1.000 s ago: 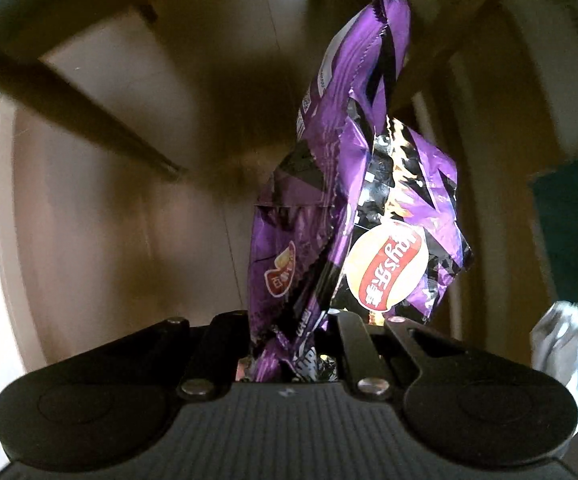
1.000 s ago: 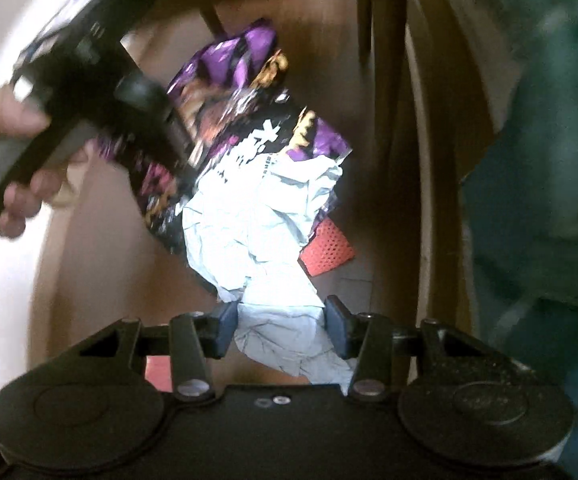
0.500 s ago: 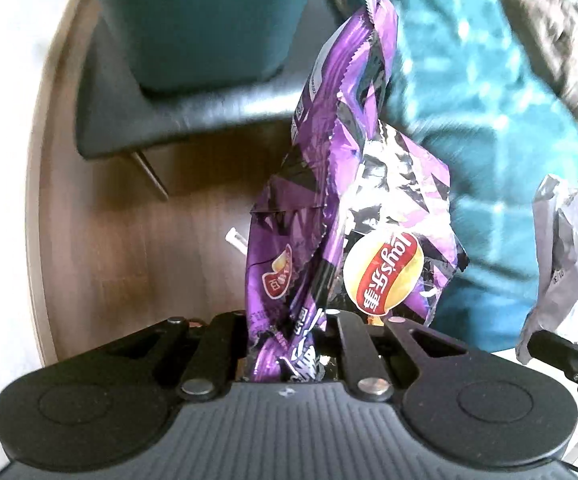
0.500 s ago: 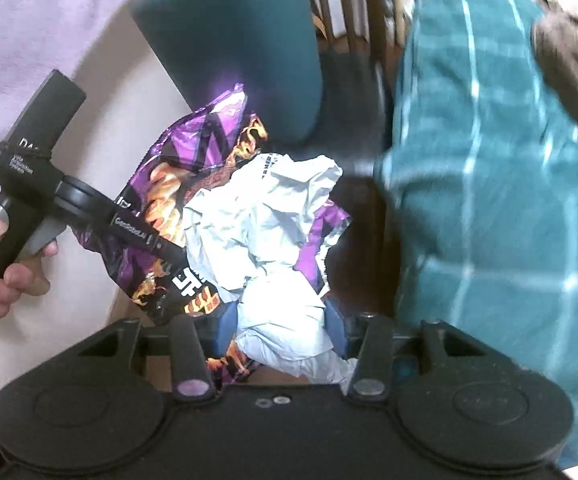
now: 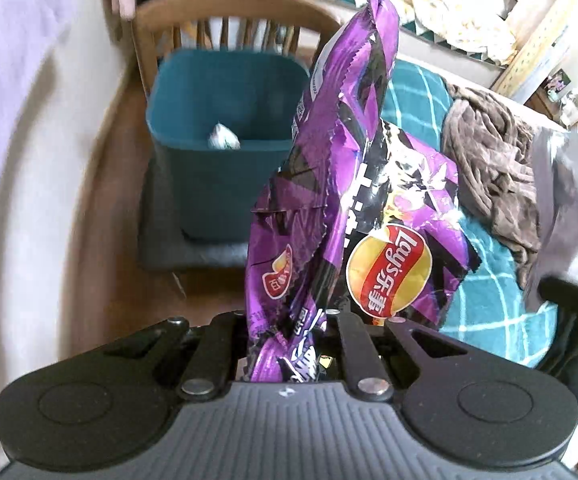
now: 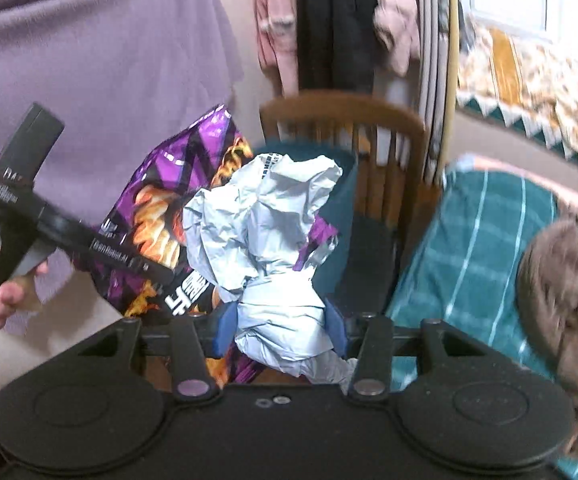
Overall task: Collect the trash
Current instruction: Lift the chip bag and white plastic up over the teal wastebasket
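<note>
Both your loads face the teal bin (image 5: pixel 225 128) ahead: left claw (image 5: pixel 285 344) pinching the Lay's bag (image 5: pixel 353 200) (nearer), right claw (image 6: pixel 281 332) pinching crumpled paper (image 6: pixel 265 236).

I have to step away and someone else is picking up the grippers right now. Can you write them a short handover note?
Left gripper: shut on the purple chip bag, held upright.
Right gripper: shut on the crumpled silver wrapper.
The teal bin stands on the wooden chair straight ahead, beside the bed; one crumpled piece already lies in it.
Done: both pieces picked up and brought near the bin.
Left: move each over the opening and release.
</note>
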`<state>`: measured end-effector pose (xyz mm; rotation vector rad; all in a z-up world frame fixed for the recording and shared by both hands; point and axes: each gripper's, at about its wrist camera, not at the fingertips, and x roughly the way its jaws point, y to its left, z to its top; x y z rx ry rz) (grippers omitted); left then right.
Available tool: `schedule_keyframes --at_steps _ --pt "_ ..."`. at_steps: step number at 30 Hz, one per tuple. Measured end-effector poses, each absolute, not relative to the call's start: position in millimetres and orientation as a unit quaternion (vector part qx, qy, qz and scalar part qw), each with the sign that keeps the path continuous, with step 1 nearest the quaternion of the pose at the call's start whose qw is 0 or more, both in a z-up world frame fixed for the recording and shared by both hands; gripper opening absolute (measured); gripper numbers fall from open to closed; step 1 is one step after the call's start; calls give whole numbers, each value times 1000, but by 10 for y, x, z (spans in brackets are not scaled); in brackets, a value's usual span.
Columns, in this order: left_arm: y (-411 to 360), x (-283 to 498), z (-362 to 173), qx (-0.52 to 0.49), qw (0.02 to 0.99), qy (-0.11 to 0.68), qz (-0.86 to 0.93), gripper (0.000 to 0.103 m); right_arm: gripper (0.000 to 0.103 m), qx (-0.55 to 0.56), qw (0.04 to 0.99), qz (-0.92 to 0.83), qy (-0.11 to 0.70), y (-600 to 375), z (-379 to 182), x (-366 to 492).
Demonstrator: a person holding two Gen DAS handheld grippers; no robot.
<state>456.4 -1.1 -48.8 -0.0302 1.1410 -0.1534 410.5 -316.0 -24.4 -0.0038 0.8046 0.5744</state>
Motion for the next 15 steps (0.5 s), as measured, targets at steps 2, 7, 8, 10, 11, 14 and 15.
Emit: schedule_keyframes --at_steps 2,7,8,10,11,14,15 --pt "57 4640 -350 1 840 538 -63 11 46 -5 886 276 372 -3102 -58 4189" --pt "167 4945 39 1 859 509 -53 11 46 -9 902 263 342 -2963 151 4597" --pt "218 5053 102 -1 864 501 -53 11 46 -7 904 259 340 -2947 113 4707" --pt "270 5269 251 -4 873 486 -53 11 46 -4 908 248 338 -2833 124 4932" --pt "294 5409 276 -4 876 479 -54 11 46 0 909 244 339 -2774 155 5015" --pt "400 5772 356 -17 883 465 -55 11 46 8 911 230 342 -2596 177 5346" --pt "451 5934 354 -23 884 463 -57 11 46 13 910 227 346 -2518 179 5483"
